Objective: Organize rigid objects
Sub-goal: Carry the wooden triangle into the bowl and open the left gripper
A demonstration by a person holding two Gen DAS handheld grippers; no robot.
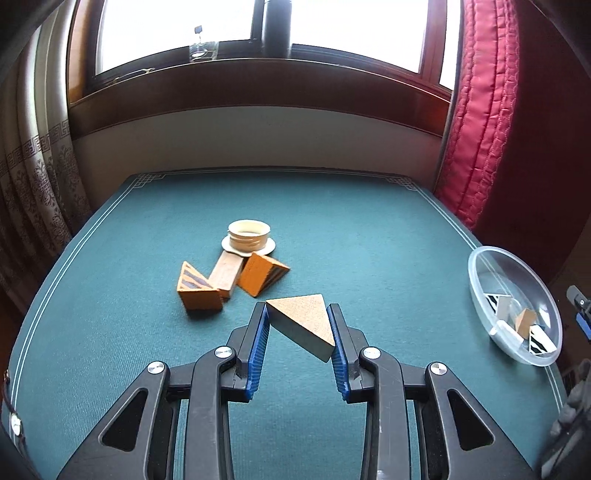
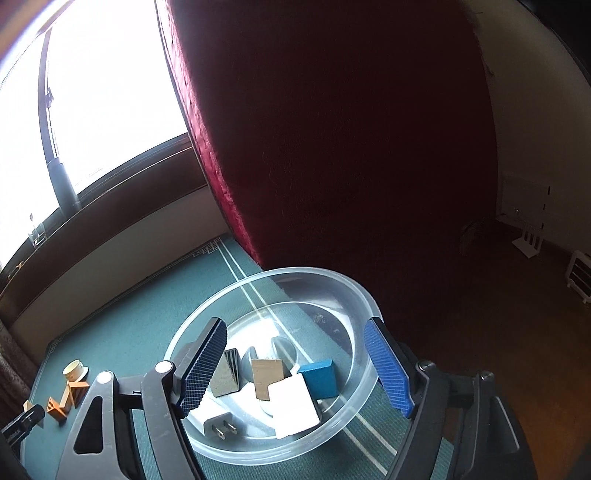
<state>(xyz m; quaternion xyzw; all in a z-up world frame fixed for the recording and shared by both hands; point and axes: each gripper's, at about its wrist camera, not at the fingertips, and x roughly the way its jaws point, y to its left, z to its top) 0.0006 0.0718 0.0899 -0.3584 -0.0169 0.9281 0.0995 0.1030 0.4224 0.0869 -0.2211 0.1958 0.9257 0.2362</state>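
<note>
The left gripper (image 1: 298,325) is closed on a tan wedge block (image 1: 303,320), its blue pads pressing the block's two sides and holding it clear above the green table (image 1: 369,229). The block is tilted, one corner pointing down toward the camera.

Beyond it, near the middle of the table, lies a small cluster: two orange wedges (image 1: 199,293), one at the left with a striped face showing and one at the right (image 1: 258,275), with a plain wooden bar (image 1: 229,275) between them, all touching or nearly so. Just behind the bar stands a cream-coloured ring on a flat white base (image 1: 248,238).

At the right edge of the table sits a clear plastic bowl (image 1: 480,266). The right gripper (image 2: 295,369) hangs over this bowl (image 2: 321,277) with its jaws spread wide and nothing between the pads. Inside the bowl lie a blue block (image 2: 319,376), a white square block (image 2: 293,410), a tan wooden block (image 2: 266,373), a grey wedge with a striped face (image 2: 225,376) and a white plug with two metal prongs (image 2: 218,428). The white block leans over the tan one; the blue block lies just beside them toward the bowl's right wall.

A red quilted curtain (image 1: 480,110) hangs past the table's far right corner, and a window (image 1: 177,29) runs behind the far edge.
</note>
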